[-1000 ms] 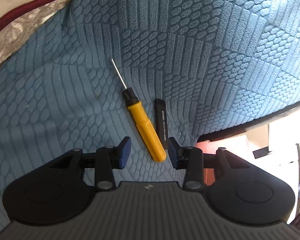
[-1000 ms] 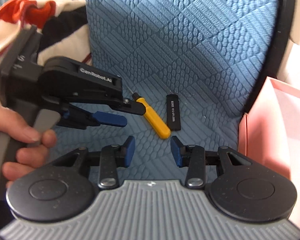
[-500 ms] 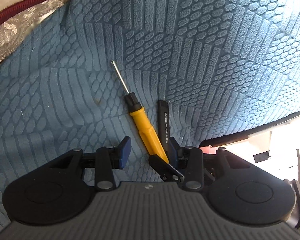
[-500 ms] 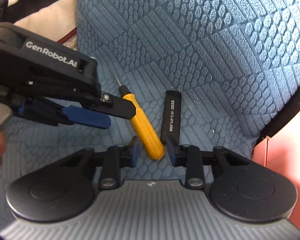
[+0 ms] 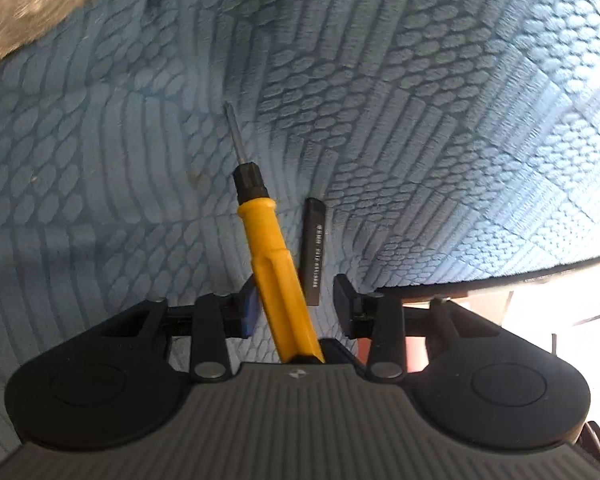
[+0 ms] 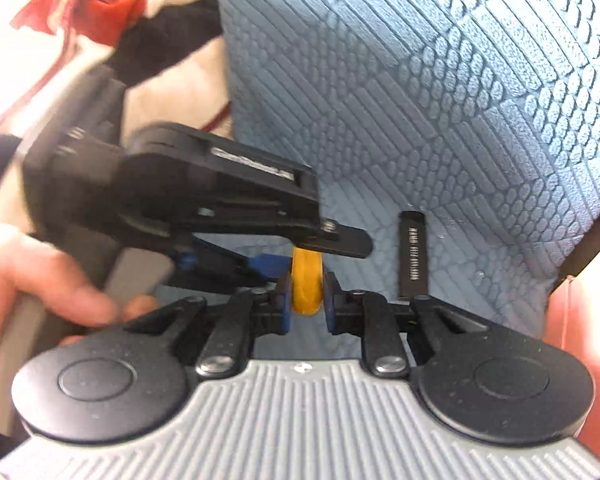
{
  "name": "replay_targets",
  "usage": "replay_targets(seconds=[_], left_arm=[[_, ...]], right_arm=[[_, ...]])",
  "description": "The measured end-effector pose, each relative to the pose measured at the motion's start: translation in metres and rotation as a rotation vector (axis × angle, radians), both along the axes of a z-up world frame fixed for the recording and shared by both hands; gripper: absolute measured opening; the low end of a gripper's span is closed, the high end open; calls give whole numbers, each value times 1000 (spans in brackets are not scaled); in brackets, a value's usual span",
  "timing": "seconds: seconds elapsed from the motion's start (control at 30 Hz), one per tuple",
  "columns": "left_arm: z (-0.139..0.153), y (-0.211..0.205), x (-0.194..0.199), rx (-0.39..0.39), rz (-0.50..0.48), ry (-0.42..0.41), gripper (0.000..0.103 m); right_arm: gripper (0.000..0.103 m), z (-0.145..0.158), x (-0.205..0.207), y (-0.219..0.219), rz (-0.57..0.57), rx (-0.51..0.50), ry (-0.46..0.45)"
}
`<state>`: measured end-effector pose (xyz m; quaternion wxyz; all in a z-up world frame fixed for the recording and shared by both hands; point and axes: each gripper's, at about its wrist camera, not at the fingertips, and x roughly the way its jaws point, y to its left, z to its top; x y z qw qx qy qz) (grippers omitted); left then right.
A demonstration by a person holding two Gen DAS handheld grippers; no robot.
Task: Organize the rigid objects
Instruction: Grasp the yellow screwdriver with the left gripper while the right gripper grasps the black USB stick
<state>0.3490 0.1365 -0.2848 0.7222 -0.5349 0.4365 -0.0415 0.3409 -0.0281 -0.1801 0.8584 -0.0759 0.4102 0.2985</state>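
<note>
Screwdriver first, since that's the thing in play: its yellow handle butt sits pinched between the pads of the right gripper, jaws closed snug on it, so that side has it for sure. From the right wrist view you're basically looking down the end of the handle, meaning its long axis runs straight away from that gripper, black collar and thin metal shaft pointing off across the blue textured cushion.

Left gripper comes at it from the side and straddles the same handle. Its jaws have just been closing, with the handle between them, but there's a clear gap on the right pad and I can't tell if the left pad actually touches. I'd call it not gripping yet. A person's hand holds that tool at the left of the right wrist view.

Just beside the handle, roughly parallel and not touching it, lies a black USB stick, flat on the cushion.

My guess: any lift or handover turns on that axis, so the right hand should pull back along it and keep the tip off the fabric.

Further out, some red, white and black fabric is bunched past the cushion edge.
</note>
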Motion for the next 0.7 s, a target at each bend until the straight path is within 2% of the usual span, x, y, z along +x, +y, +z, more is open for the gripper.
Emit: replay_targets(seconds=[0.03,0.17,0.27,0.33,0.43,0.57,0.7], left_arm=[[-1,0,0,4,6,9,28],[-1,0,0,14,13,15,26],[-1,0,0,32,12,22,22],[-1,2,0,46,20,28,21],[2,7,-3,70,32,32,21],[4,6,-2,93,21,38,21],[5,1,0,109,9,40,21]], right_arm=[[19,2,-2,1,0,1,-7],[21,-2,5,-6,-29,54,52],[23,3,4,-10,-12,59,85],[27,5,2,-12,-10,54,72],[36,2,8,-20,-66,36,61],[37,-13,27,-19,-111,-67,7],[37,-25,38,-14,-147,-100,-28]])
